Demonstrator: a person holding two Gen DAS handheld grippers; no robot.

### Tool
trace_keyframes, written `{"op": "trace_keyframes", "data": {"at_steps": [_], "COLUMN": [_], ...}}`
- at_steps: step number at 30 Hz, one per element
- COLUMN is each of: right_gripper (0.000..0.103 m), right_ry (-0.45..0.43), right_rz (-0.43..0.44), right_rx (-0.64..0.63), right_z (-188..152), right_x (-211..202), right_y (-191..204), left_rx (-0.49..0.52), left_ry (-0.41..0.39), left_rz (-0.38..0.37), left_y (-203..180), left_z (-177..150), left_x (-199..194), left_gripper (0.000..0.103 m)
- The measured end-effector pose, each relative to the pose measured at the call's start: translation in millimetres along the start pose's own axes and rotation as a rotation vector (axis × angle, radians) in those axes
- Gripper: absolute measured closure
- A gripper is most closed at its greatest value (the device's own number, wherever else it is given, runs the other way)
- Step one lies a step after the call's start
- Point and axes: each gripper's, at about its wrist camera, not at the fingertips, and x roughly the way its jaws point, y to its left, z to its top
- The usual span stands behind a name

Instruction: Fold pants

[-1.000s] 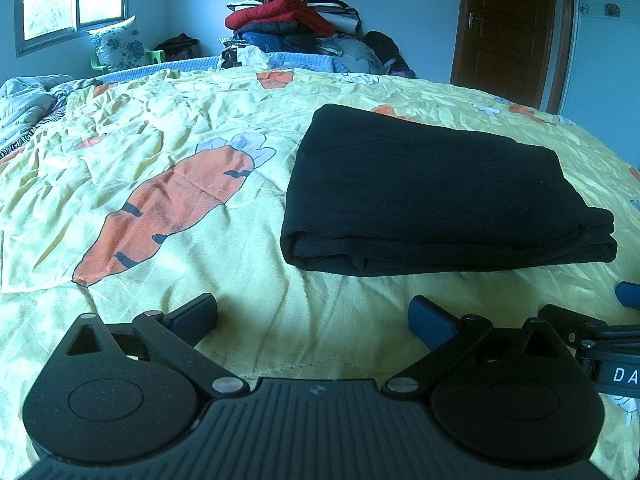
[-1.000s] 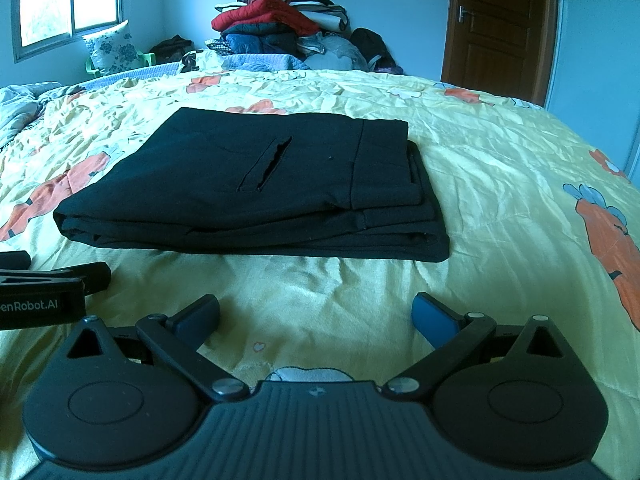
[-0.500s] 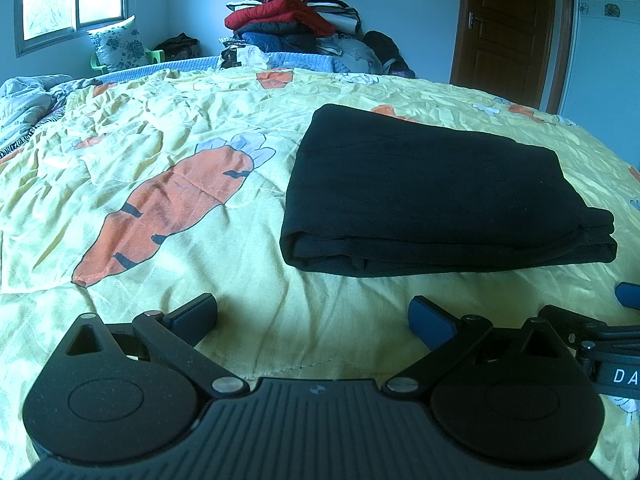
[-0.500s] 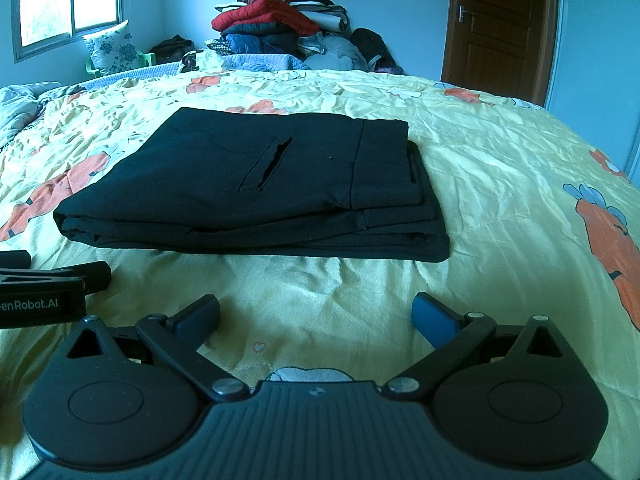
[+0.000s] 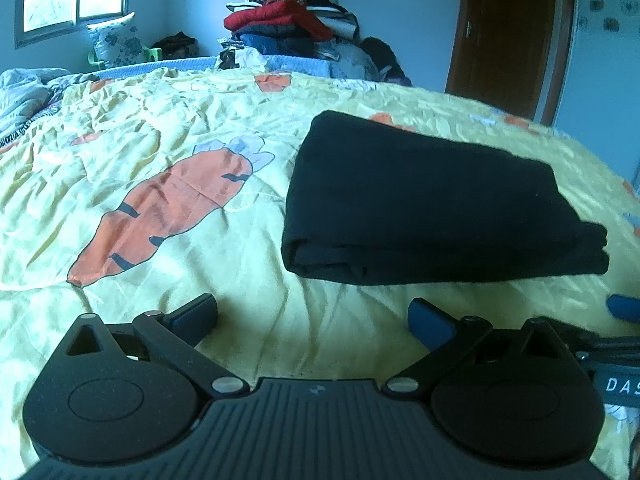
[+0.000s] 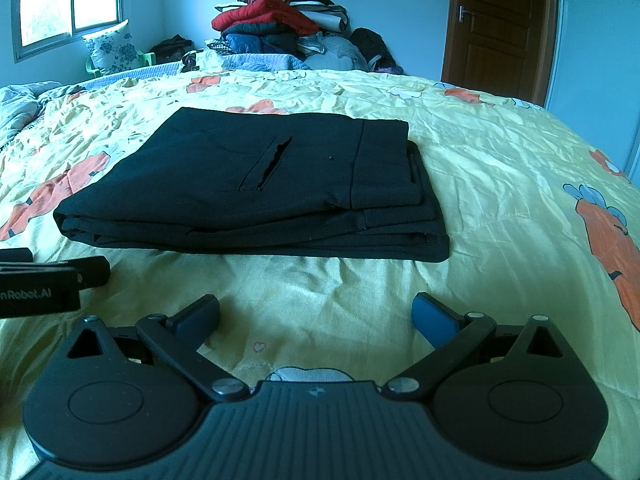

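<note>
Black pants (image 5: 432, 208) lie folded in a flat rectangle on the yellow carrot-print bedspread (image 5: 160, 152). In the right wrist view the pants (image 6: 260, 188) show a slit pocket on top and stacked layers at the right edge. My left gripper (image 5: 314, 314) is open and empty, low over the bedspread in front of the pants. My right gripper (image 6: 316, 314) is open and empty, also just short of the pants. Each gripper shows at the edge of the other's view.
A tall pile of clothes (image 6: 280, 20) stands at the far end of the bed. A brown door (image 6: 500, 28) is at the back right, a window (image 6: 68, 0) and a floral pillow (image 6: 110, 46) at the back left. Rumpled bedding (image 5: 24, 92) lies at the left.
The left wrist view has tilted and shifted slightly and looks blurred, so the left gripper is moving a little. The pants and the right gripper have not moved.
</note>
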Motion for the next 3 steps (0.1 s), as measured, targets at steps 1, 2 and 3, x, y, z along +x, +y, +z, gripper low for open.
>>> {"op": "trace_keyframes", "data": {"at_steps": [1,2,3], "right_gripper": [0.0,0.0,0.0], "right_ry": [-0.001,-0.004,-0.008], "right_rz": [0.013,0.035,0.067], "right_rx": [-0.006,-0.014,-0.024], "right_z": [-0.3,-0.7,-0.8], "right_x": [-0.8,-2.0,-3.6], "right_y": [0.6,1.5,2.2], "left_rx": [-0.009,-0.016,-0.025], "left_ry": [-0.008,-0.015,-0.024], "left_rz": [0.0,0.002,0.009], "left_y": [1.8,4.7,7.9], "left_z": [0.0,0.4,0.8], "left_x": [-1.8,-3.8,-6.4], "left_gripper": [0.0,0.0,0.0]}}
